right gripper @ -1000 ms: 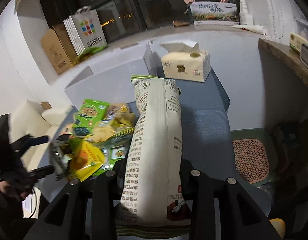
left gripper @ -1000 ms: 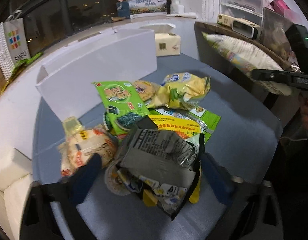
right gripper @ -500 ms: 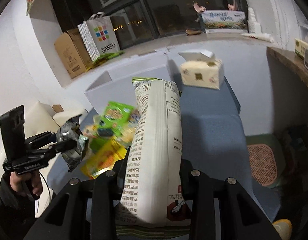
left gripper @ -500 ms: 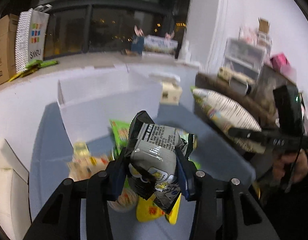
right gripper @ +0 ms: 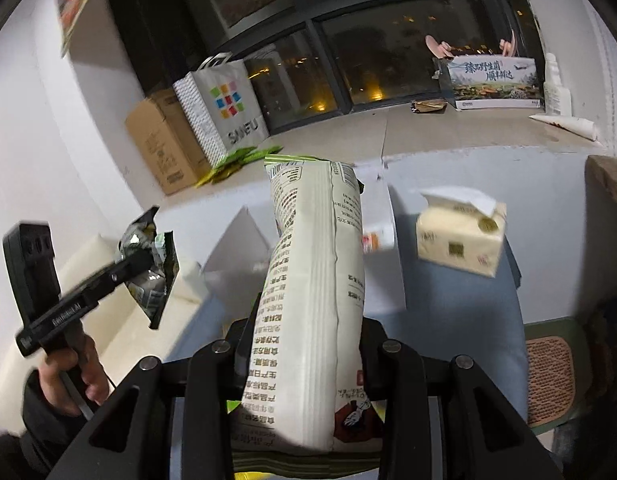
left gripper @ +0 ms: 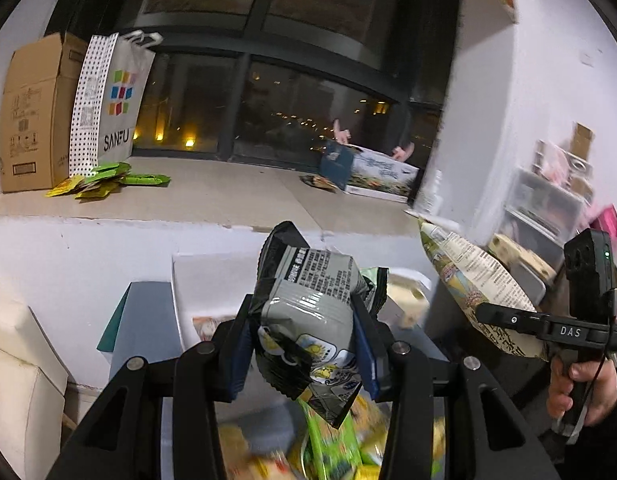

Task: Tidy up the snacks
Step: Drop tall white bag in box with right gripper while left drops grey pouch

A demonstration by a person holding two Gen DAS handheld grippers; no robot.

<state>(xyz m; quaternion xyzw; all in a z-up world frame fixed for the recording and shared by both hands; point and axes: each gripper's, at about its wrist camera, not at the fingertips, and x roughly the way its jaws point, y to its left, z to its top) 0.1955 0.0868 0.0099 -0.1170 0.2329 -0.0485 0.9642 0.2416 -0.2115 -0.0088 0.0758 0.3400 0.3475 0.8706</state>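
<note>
You carry two snacks at once: your left gripper [left gripper: 304,344] is clamped on a crumpled grey packet [left gripper: 308,304], your right gripper [right gripper: 308,344] on a tall cream bag [right gripper: 312,292], both lifted above the snack pile [left gripper: 332,448]. Next, probably, the white box [left gripper: 206,280] ahead; mind its upright walls.

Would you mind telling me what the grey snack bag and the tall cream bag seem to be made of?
Grey snack bag: likely metallised plastic film with a glossy finish, judging by its sharp creases and bright glints, and a crimped top edge. Tall cream bag: probably plastic film too, though more matte, puffed smooth with a straight back seam and printed text.
</note>
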